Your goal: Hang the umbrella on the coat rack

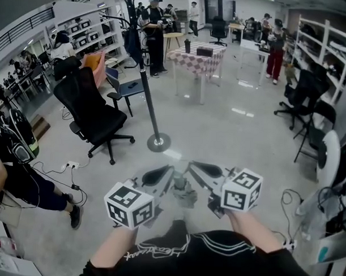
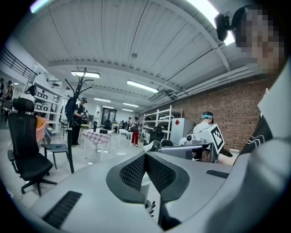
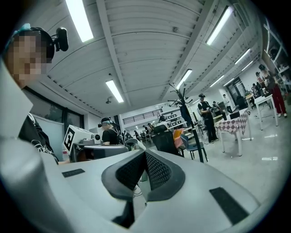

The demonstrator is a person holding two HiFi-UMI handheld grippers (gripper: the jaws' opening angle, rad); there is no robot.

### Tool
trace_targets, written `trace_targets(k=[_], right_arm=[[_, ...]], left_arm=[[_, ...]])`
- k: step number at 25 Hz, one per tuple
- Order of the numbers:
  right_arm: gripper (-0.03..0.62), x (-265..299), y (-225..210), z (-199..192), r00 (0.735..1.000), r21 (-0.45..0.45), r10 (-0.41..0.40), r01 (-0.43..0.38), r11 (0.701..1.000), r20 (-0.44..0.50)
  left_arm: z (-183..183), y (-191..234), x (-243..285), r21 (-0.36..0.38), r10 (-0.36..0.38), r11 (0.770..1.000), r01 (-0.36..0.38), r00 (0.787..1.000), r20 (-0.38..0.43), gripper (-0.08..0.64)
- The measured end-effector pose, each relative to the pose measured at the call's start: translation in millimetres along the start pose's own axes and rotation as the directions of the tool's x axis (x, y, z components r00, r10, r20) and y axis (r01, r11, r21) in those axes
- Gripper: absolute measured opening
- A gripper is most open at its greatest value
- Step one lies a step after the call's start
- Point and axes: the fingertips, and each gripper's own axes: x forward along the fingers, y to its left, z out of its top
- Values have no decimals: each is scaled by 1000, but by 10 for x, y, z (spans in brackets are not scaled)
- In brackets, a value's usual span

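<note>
The folded umbrella [image 1: 184,193], pale grey-white with dark print, hangs in the air close to my chest, between the two grippers. My left gripper [image 1: 167,175] and right gripper [image 1: 194,166] point toward each other with their tips over it. In the left gripper view the jaws meet at the tip [image 2: 145,155], with white printed umbrella fabric [image 2: 152,200] in the gap behind them. The right gripper [image 3: 145,153] shows the same, with pale umbrella fabric [image 3: 142,175] behind its tips. The black coat rack [image 1: 145,83] stands ahead to the left on a round base, a dark garment [image 1: 132,42] on its hooks.
A black office chair [image 1: 89,112] stands left of the rack, with a blue chair [image 1: 126,88] behind it. A checkered table [image 1: 195,56] is farther back. A seated person [image 1: 13,180] and floor cables [image 1: 64,170] are at the left. Shelves and chairs [image 1: 301,105] line the right.
</note>
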Motion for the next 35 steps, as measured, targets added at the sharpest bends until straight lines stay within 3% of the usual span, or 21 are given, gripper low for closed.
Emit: trace_targets(k=[12,24,35], right_arm=[[9,552,-707,-11,999,50,-27,29,998,-28],[9,1457,-1639,159,997,79,-62,66,995,-54],[9,2299,-2153,344,997,77,-54,59,995,-60]], left_arm=[[-10,716,552,-37,-33,999,32,999,-34,-5],[102,1889,1208,-96,-58,994,54,998,-39,-5],[332,2813,1519,-73,-72,995,70,997,-26,-5]])
